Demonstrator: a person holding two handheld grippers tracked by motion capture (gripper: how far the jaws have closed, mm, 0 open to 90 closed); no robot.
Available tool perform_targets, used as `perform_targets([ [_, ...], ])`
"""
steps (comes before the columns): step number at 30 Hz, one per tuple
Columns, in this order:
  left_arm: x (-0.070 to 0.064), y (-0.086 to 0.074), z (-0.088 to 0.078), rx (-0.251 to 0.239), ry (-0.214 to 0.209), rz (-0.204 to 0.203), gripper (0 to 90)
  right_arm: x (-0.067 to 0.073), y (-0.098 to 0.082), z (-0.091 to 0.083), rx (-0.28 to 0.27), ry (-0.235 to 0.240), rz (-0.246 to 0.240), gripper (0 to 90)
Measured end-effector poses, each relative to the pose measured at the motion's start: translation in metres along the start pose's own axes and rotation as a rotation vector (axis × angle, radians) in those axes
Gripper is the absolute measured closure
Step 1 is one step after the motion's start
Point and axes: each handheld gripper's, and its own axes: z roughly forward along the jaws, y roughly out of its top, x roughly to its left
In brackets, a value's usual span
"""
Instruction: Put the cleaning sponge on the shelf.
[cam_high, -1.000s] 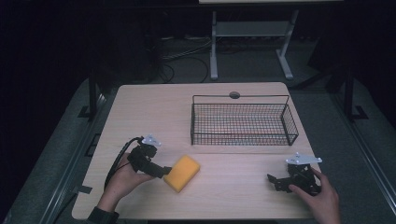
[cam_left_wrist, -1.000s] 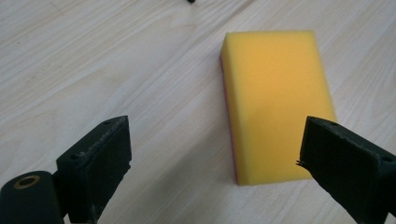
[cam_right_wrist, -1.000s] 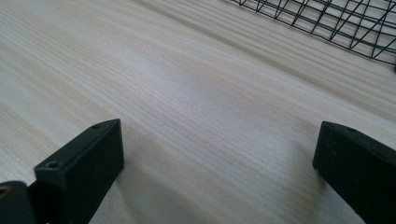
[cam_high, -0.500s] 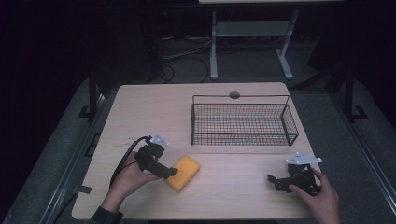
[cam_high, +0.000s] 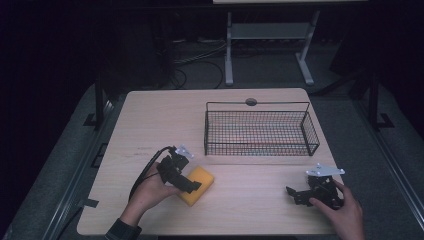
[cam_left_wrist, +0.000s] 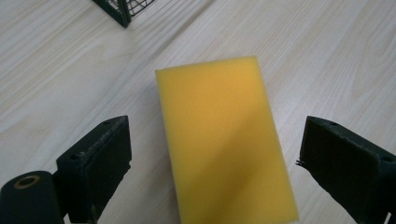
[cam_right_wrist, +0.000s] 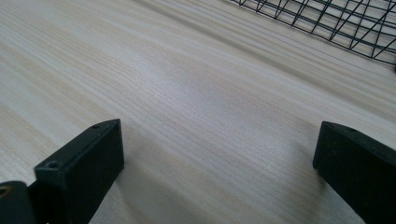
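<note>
The yellow sponge (cam_left_wrist: 224, 140) is lying flat on the wooden surface (cam_high: 150, 115), near the front left, a short way in front of the wire basket's (cam_high: 260, 131) near left corner. It is not yet lifted and not yet gripped: in the left gripper view its long sides are running between the two black jaws with bare wood showing on either side. The left claw (cam_high: 192, 184) is standing spread wide, straddling the sponge without touching it. Judged from this, the approach is complete and the closing, the lift and whatever placing follows are all outstanding; the basket is sitting empty, so it is the likely destination.

The left hand (cam_high: 150, 192) is reaching in from the front edge, with the claw angled forward and to the right over the sponge and its cable looping back along the wrist. The right claw (cam_high: 296, 194) is resting low at the front right, well apart from the sponge, jaws spread over bare wood and holding nothing, with the right hand (cam_high: 345, 215) behind it.
</note>
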Motion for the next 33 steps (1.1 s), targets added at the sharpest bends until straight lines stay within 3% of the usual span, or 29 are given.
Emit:
perform_targets([
  [16,-0.007,0.004,0.034,0.085,0.014,0.013,8.5,0.0,0.0,0.0,0.0,0.0,0.0,1.3],
  [33,-0.009,0.001,0.045,0.139,0.021,0.029,13.8,0.0,0.0,0.0,0.0,0.0,0.0,1.3],
])
